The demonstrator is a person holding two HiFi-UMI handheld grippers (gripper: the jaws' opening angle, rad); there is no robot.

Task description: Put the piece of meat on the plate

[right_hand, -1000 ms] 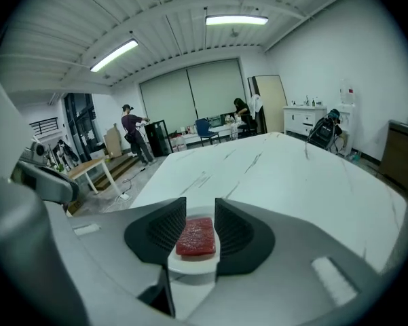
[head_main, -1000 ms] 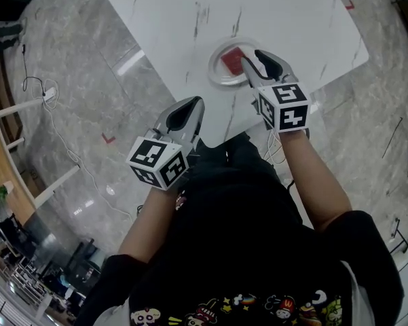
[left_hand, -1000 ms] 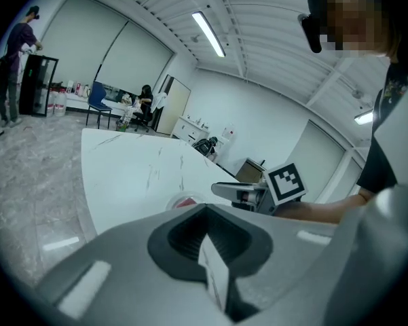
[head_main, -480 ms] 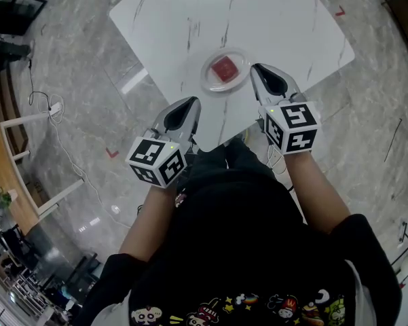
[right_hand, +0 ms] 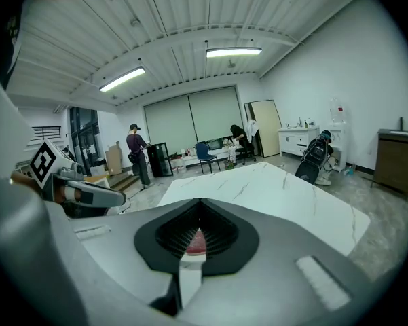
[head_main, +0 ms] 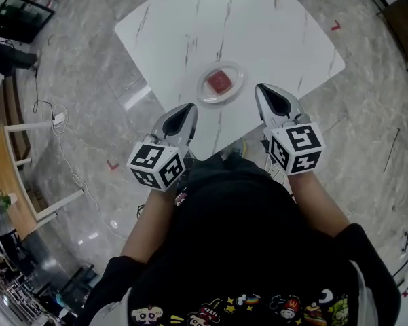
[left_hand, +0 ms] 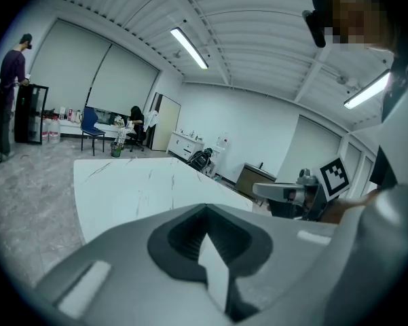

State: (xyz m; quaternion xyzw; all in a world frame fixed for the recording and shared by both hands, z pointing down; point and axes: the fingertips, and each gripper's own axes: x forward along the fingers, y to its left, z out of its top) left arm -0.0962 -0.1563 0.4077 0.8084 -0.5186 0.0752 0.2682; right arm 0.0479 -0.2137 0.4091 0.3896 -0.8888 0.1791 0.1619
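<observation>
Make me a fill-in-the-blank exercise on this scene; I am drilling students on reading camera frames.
1. The piece of meat lies on the ___.
2. The plate stands on a white, dark-veined ___.
3. The colour of the meat is ___.
Missing words: plate; table; red.

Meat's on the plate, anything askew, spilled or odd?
Nothing stands out: meat lies inside the plate, plate flat on the table, no spill. The left claw and right claw are shut, empty, clear of the plate.
</observation>
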